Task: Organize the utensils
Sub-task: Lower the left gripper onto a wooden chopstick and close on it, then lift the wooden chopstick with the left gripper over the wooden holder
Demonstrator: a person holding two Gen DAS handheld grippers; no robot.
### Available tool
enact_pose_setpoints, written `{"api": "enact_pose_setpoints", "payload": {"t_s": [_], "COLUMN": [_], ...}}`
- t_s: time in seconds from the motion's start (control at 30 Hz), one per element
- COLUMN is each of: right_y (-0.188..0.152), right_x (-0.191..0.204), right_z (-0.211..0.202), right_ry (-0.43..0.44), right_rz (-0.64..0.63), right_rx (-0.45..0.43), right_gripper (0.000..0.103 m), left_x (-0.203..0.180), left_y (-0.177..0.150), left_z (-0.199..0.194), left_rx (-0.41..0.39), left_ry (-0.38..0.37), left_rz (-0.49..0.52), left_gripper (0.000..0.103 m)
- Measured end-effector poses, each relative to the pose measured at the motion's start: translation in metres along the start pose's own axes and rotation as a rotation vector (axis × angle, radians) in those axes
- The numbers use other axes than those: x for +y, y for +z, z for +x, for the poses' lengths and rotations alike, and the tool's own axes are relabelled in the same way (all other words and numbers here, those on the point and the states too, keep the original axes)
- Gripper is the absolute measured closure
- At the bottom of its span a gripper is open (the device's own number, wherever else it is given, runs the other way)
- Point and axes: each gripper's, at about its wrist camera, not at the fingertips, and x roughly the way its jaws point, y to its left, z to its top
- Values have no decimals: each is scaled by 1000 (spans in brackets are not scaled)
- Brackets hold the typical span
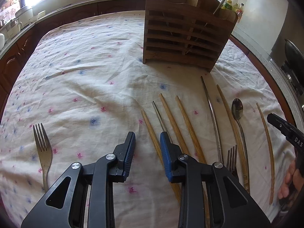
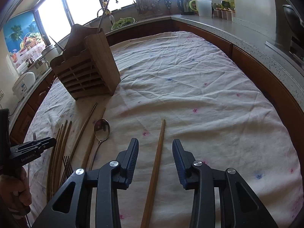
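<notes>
- Wooden utensil holder (image 1: 185, 36): dark brown, slatted front, tall arched back panel; stands upright on the tablecloth (image 1: 85, 66) at the far side. A metal chopstick (image 1: 223, 1) leans out of its right compartment.
- Loose utensils lie in a row on the cloth: wooden chopsticks (image 1: 185, 125), a spoon (image 1: 237, 110), a fork (image 1: 42, 148) well apart at left.
- Left gripper (image 1: 147, 139): fingers spread, holding nothing.
- Right gripper (image 2: 155, 150): fingers spread on either side of one wooden chopstick (image 2: 158, 155); contact cannot be told.

Home kitchen, countertop (image 2: 218, 21), sink tap (image 2: 99, 11), rice cooker (image 2: 23, 84)
</notes>
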Motion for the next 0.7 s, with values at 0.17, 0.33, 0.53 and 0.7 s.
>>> {"api": "enact_pose_setpoints", "payload": {"t_s": [0.17, 0.33, 0.53, 0.7], "right_y": [4, 11, 14, 13], "right_x": [2, 9, 16, 11], "right_z": [18, 30, 35, 26], "right_ry": [-12, -40, -103, -34], "right_rz": [-22, -65, -125, -72], "right_rx": [44, 57, 51, 43], "right_gripper": [77, 79, 96, 97], "left_x": [-3, -11, -16, -11], "left_y": [7, 12, 10, 6], "left_z": [4, 10, 9, 4], "left_rx": [21, 18, -8, -6], "left_ry": [10, 36, 39, 14], "left_rz": [36, 73, 114, 106], "left_gripper": [78, 78, 92, 98]}}
